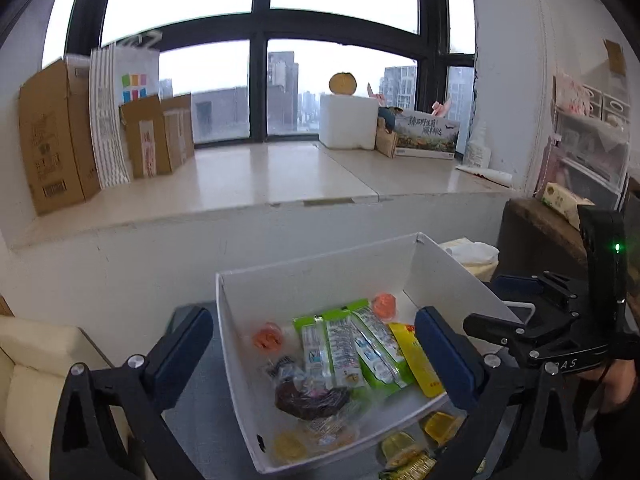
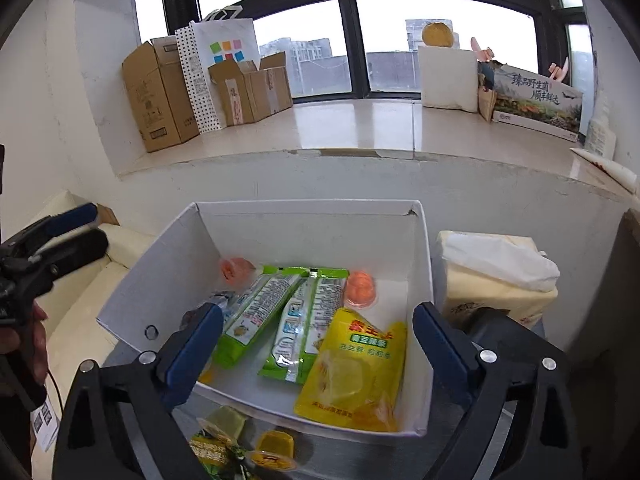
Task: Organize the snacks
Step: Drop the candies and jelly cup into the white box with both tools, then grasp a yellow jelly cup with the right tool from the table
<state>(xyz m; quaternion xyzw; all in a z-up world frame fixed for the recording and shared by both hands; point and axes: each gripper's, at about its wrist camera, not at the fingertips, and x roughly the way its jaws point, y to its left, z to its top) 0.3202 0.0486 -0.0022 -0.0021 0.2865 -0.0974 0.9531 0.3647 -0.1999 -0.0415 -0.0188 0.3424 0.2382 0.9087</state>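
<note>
White cardboard forms the open box (image 2: 280, 236) in the lower middle of both views, and it holds my snacks: three green packets (image 2: 280, 304) side by side, a yellow pouch (image 2: 356, 364) at the lower right, two orange jelly cups (image 2: 360, 288) toward the far wall, and a dark wrapped snack (image 1: 308, 400) near the front. More yellow jelly cups (image 2: 272, 448) lie on the table (image 1: 196, 400) just outside the box's near wall. My left gripper (image 1: 316, 344) stands wide apart, straddling the box's left wall, clamping nothing. My right gripper (image 2: 316, 344) is likewise spread over the box, empty. A tissue pack (image 2: 496, 276) sits just right of the box. Beyond, cardboard boxes (image 2: 160, 92) line the windowsill (image 2: 360, 124).
</note>
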